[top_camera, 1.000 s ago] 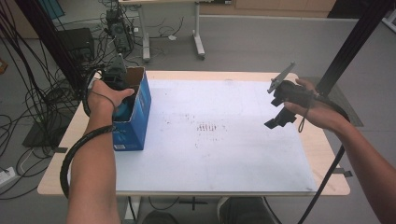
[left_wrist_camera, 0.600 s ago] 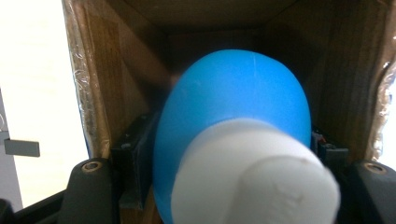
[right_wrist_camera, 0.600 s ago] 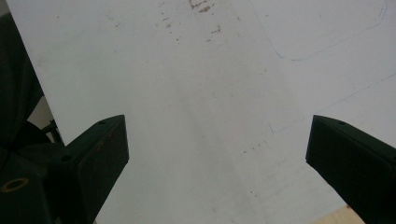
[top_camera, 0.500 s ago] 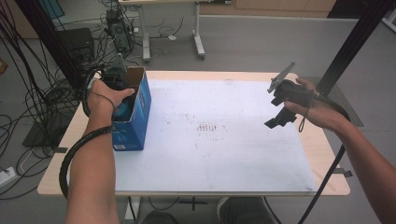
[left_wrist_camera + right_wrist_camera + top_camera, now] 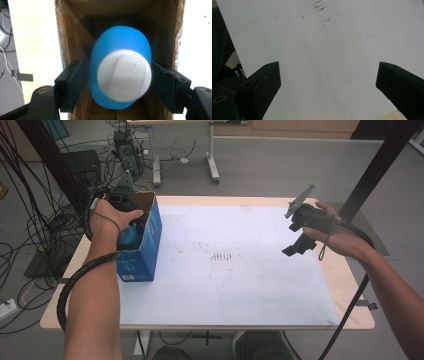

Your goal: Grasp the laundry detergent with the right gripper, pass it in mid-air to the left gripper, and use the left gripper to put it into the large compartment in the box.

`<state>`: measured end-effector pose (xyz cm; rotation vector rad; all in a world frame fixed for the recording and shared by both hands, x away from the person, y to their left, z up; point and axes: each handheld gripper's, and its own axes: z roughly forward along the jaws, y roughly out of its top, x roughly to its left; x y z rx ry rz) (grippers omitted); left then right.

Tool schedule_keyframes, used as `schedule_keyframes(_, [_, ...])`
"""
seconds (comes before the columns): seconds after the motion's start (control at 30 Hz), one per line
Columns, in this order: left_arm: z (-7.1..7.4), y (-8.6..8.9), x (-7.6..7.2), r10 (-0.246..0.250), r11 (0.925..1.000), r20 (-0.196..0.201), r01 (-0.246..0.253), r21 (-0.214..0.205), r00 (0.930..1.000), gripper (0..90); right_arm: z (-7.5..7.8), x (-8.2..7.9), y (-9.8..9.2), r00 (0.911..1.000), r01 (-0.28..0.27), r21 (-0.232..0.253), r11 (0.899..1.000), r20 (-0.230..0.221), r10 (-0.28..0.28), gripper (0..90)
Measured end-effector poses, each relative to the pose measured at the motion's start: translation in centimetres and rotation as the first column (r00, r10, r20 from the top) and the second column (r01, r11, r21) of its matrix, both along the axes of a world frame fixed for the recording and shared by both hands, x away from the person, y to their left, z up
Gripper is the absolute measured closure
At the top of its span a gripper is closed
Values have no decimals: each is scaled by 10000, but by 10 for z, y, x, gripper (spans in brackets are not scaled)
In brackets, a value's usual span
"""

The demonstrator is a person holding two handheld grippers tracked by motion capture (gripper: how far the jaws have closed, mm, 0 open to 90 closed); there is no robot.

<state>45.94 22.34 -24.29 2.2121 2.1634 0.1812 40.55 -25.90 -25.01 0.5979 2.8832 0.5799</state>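
An open blue cardboard box (image 5: 142, 255) stands at the table's left edge. Inside its brown interior (image 5: 75, 37) my left gripper (image 5: 120, 82) is shut on a blue bottle (image 5: 120, 47) with a white cap (image 5: 124, 75), one black jaw at each side. From above, the bottle (image 5: 131, 236) shows in the box's mouth under the person's left hand (image 5: 107, 217). My right gripper (image 5: 291, 239) hangs above the right part of the white sheet (image 5: 240, 270). Its jaws stand wide open, nothing between them (image 5: 328, 77).
The white sheet (image 5: 317, 50) with faint brown marks (image 5: 220, 256) covers most of the wooden table (image 5: 350, 270). Cables and a stand (image 5: 45, 220) crowd the floor to the left. Another table's legs (image 5: 212, 160) stand beyond the far edge.
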Motion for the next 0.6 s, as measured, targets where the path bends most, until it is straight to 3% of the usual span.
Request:
schedule_keyframes(0.3, [13, -5, -8, -148, 9999, 124, 148, 47, 9998, 279, 1, -2, 2, 10000, -16, -60, 10000, -19, 15, 58])
schedule_keyframes(0.6, [37, -9, -17, -255, 9996, 515, 251, 89, 9983, 249, 4, -2, 4, 10000, 58, -67, 10000, 69, -57, 57])
